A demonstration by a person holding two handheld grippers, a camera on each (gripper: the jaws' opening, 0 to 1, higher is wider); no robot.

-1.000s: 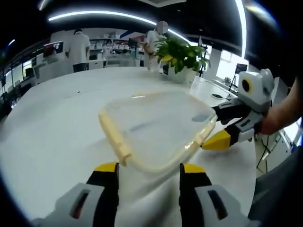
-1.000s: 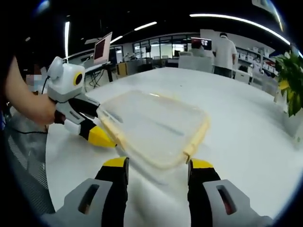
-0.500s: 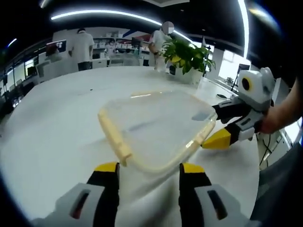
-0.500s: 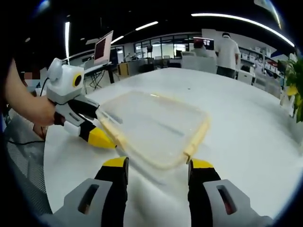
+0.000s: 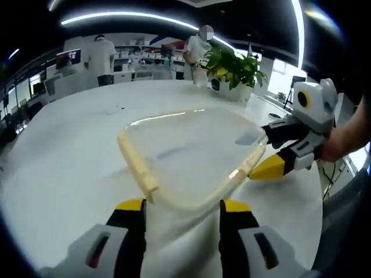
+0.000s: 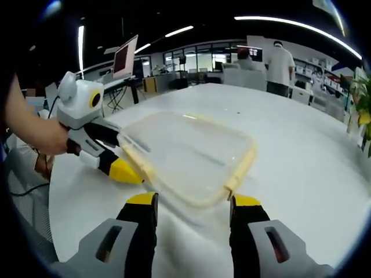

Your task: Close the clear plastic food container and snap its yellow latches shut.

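Observation:
The clear plastic container (image 5: pixel 191 147) lies on the white table (image 5: pixel 64 174) with its lid on. Pale yellow latches run along its sides (image 5: pixel 139 171) (image 6: pixel 240 168). My left gripper (image 5: pixel 182 205) is open, its yellow-tipped jaws just short of the container's near corner. My right gripper (image 6: pixel 194 201) is open at the opposite corner. In the left gripper view the right gripper (image 5: pixel 262 152) comes in from the right, its jaws straddling the container's rim. In the right gripper view the left gripper (image 6: pixel 131 157) stands likewise at the left rim. The container (image 6: pixel 188 150) is seen there too.
A potted plant (image 5: pixel 232 68) stands at the table's far edge. People stand at desks in the background (image 5: pixel 98 57) (image 6: pixel 281 62). A monitor (image 6: pixel 124 58) is beyond the table. A person's arm (image 6: pixel 29 127) holds the left gripper.
Both views drifted slightly, so the background has shifted. The container and both grippers keep the same stance around it.

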